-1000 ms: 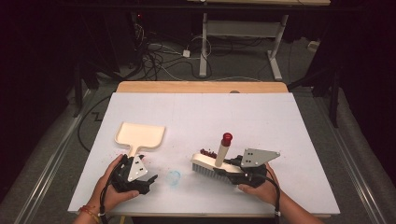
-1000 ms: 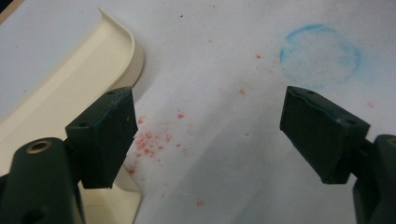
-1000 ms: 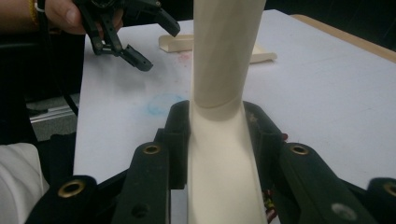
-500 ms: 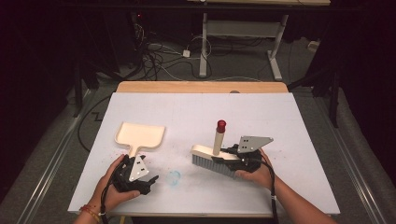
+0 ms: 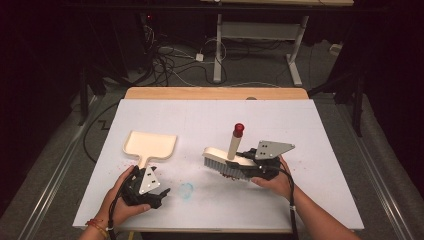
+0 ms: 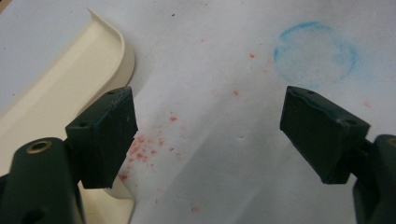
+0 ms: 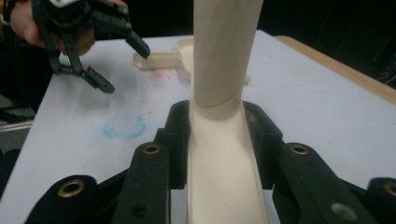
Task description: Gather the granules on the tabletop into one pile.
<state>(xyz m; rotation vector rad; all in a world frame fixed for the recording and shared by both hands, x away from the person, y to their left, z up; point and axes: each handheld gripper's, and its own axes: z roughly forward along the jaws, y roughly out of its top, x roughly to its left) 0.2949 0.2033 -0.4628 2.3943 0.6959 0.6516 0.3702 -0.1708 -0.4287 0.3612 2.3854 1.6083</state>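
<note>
A cream dustpan (image 5: 150,145) lies flat on the white table (image 5: 300,130), left of centre, with its handle toward the person. My left gripper (image 5: 159,186) is open just right of that handle; in the left gripper view its jaws (image 6: 208,135) stand wide apart over bare table, and the dustpan (image 6: 60,88) lies at the left jaw. My right gripper (image 5: 239,161) is shut on the brush (image 5: 220,161). The brush's cream, red-tipped handle (image 5: 233,142) stands upright, and its bristles are just over the table. In the right gripper view both pads clamp the handle (image 7: 224,56).
A faint blue chalk ring (image 5: 186,190) marks the table between the two grippers. Red crumbs (image 6: 144,144) are scattered beside the dustpan's handle. A wooden edge (image 5: 215,93) runs along the far side of the table. Cables and desk legs fill the dark floor beyond.
My right gripper has carried the brush away from the front edge and slightly left, toward the middle of the table. The left gripper and dustpan have stayed put.
</note>
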